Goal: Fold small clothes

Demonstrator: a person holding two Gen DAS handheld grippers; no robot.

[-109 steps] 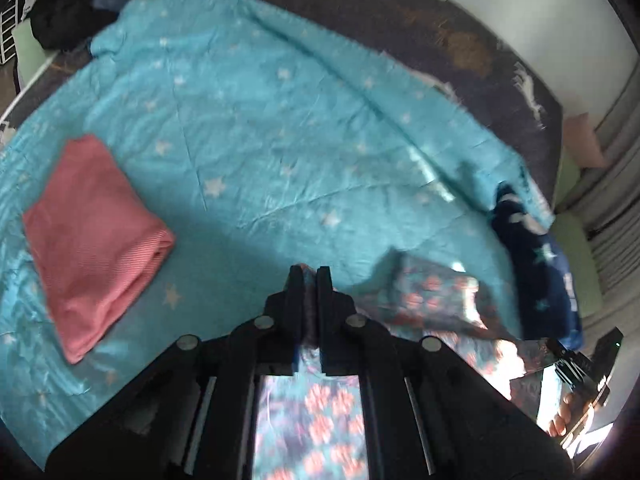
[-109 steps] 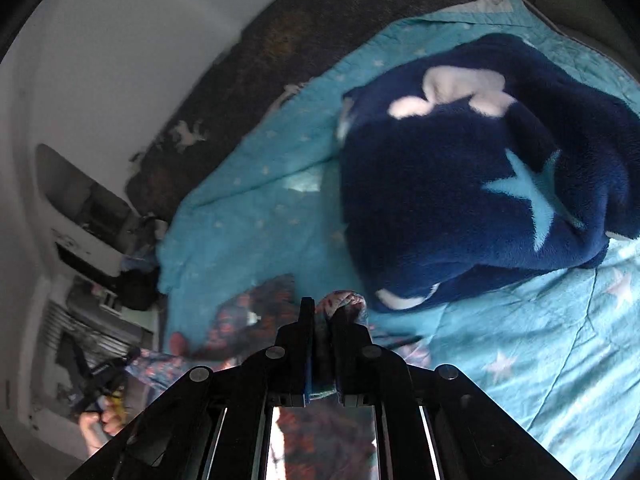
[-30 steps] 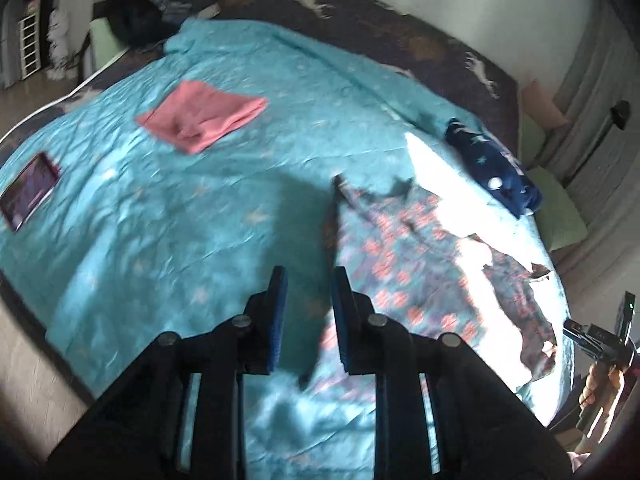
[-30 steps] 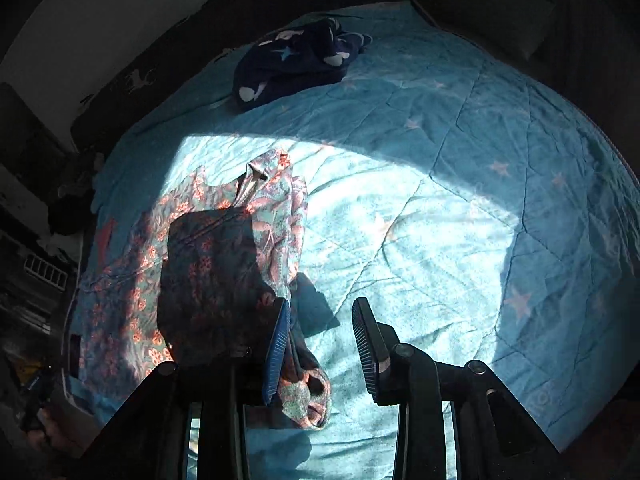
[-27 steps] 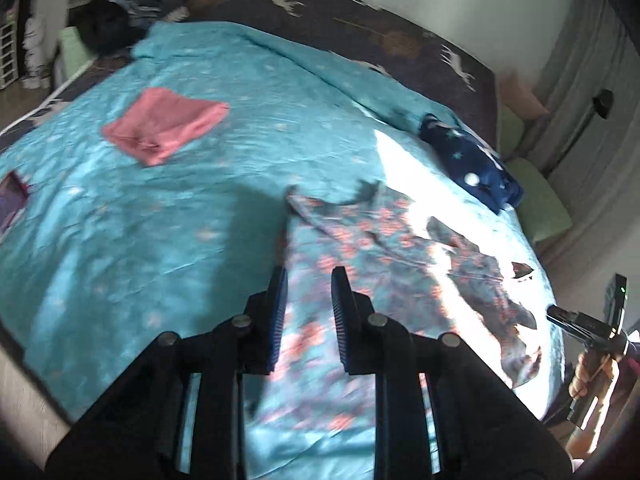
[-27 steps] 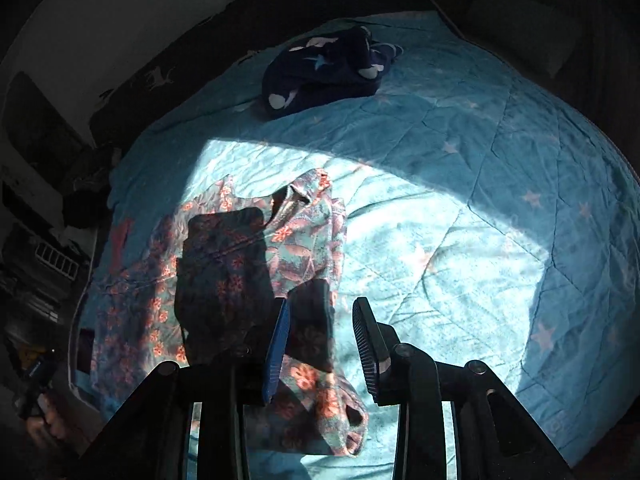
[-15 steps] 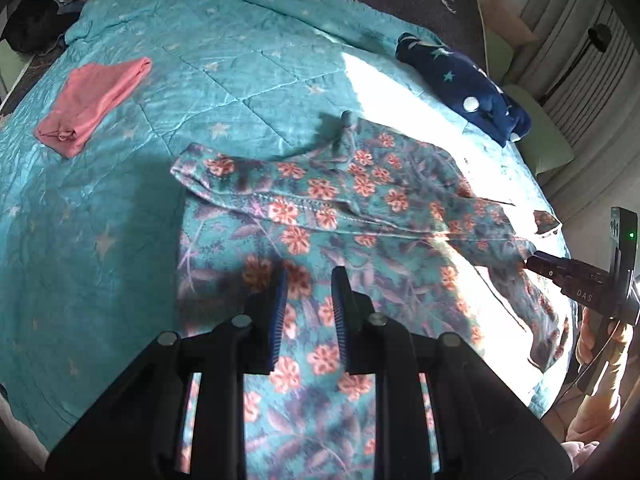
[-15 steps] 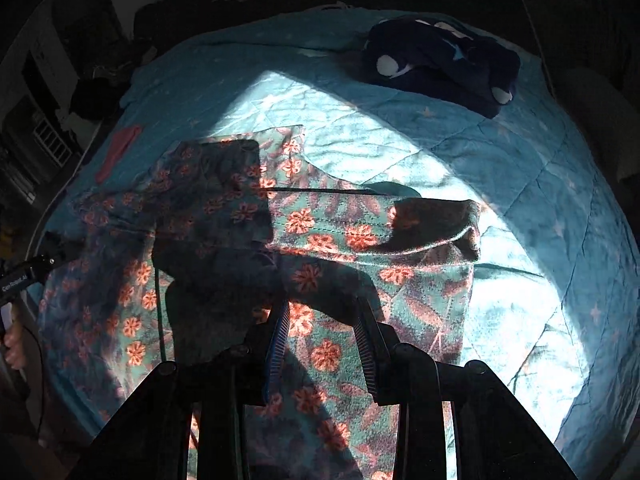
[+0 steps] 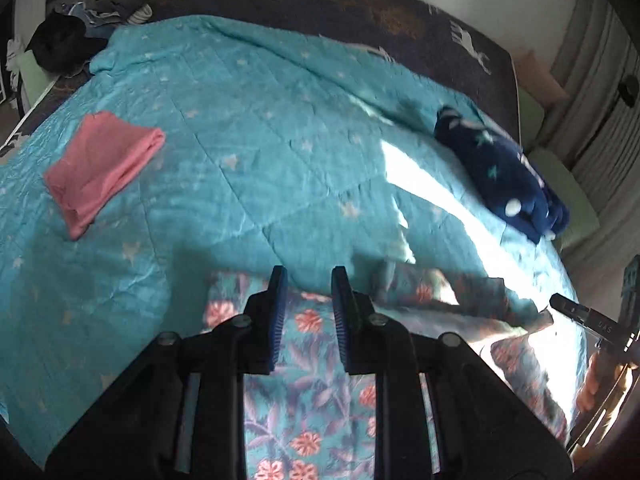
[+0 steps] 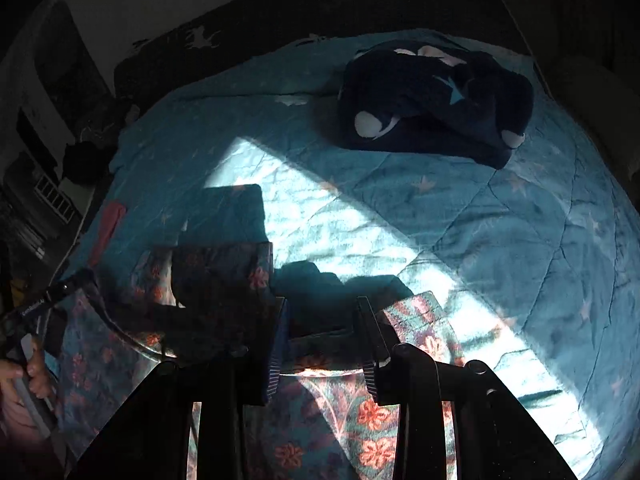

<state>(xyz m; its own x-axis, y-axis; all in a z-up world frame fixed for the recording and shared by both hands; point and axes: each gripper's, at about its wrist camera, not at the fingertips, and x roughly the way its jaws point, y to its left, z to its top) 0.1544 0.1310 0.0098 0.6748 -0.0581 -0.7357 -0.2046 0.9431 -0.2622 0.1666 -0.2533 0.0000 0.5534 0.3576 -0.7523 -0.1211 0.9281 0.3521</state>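
A teal floral shirt (image 9: pixel 312 364) lies spread flat on the teal star quilt (image 9: pixel 256 148), at the near edge of the bed. My left gripper (image 9: pixel 306 276) is open and empty, just above the shirt's far edge. My right gripper (image 10: pixel 322 308) is open and empty over the same floral shirt (image 10: pixel 372 436), near a sleeve, in the right wrist view. The right gripper (image 9: pixel 576 312) also shows at the far right of the left wrist view.
A folded pink garment (image 9: pixel 100 164) lies on the quilt at the left. A bundled navy star fleece (image 9: pixel 500 176) lies at the far right, also in the right wrist view (image 10: pixel 436 104). Dark clothes (image 9: pixel 60 44) pile beyond the bed's far left corner.
Both grippers let go of the floral shirt, which now lies spread on the quilt. Since half a second ago both have dropped lower and nearer the shirt's far edge.
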